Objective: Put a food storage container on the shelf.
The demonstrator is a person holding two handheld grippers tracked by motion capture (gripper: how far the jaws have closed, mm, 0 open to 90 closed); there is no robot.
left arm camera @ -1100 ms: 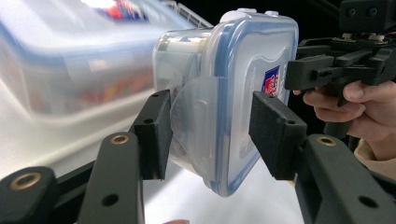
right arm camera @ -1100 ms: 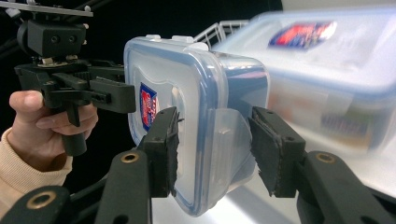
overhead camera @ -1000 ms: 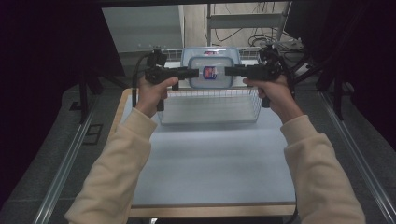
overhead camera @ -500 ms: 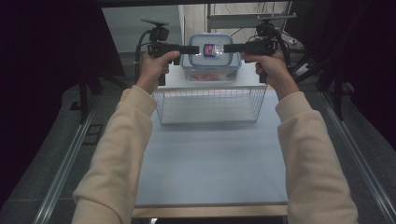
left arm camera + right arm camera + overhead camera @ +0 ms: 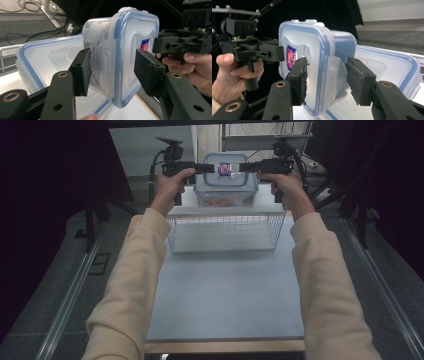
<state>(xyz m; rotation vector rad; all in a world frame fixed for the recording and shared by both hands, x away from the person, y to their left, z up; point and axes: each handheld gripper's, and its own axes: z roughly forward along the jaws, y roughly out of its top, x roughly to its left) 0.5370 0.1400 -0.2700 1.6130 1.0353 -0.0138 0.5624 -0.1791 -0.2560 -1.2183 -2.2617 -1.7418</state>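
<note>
Each claw, left (image 5: pixel 212 168) and right (image 5: pixel 244 167), pinches a side latch of the lidded box (image 5: pixel 226 185) at top centre, sharing its weight above the wire basket (image 5: pixel 226 232).

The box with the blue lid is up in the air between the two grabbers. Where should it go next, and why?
Probably ease the box down, kept level, onto the bigger flat container that seems to lie just below it. The left gripper and right gripper each pinch one side of it, and it hangs past the wire basket with nothing supporting it underneath.
</note>
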